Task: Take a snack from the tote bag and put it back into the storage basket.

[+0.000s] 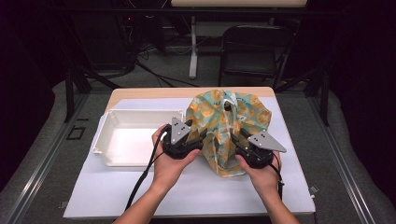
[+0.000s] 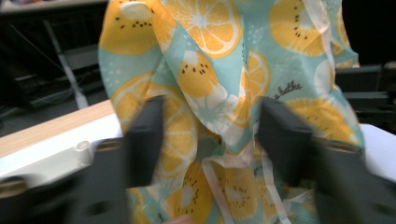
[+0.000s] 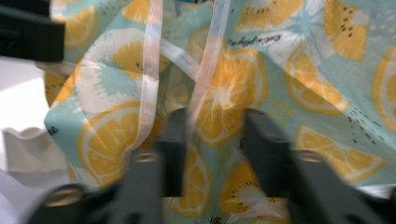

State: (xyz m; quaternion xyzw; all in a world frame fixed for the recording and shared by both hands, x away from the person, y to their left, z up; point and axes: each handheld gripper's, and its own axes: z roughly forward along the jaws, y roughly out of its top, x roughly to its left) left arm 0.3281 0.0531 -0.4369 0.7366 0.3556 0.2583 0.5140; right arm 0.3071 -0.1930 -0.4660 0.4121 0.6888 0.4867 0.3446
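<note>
So I've got my left gripper and right gripper pushed in from either side of the teal cloth with the orange-slice print, bunched up on the white table mat; it sits straight ahead, between both, about equally near; jaws on each stand partly apart with fabric between, pinching or not I can't tell; the white plastic bin beside it on the left looks empty.

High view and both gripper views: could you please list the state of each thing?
Fruit-print cloth: bunched, raised off the table between both grippers.
White bin: upright, empty.
Left gripper: jaws apart, cloth between them.
Right gripper: jaws apart, cloth between them.
</note>
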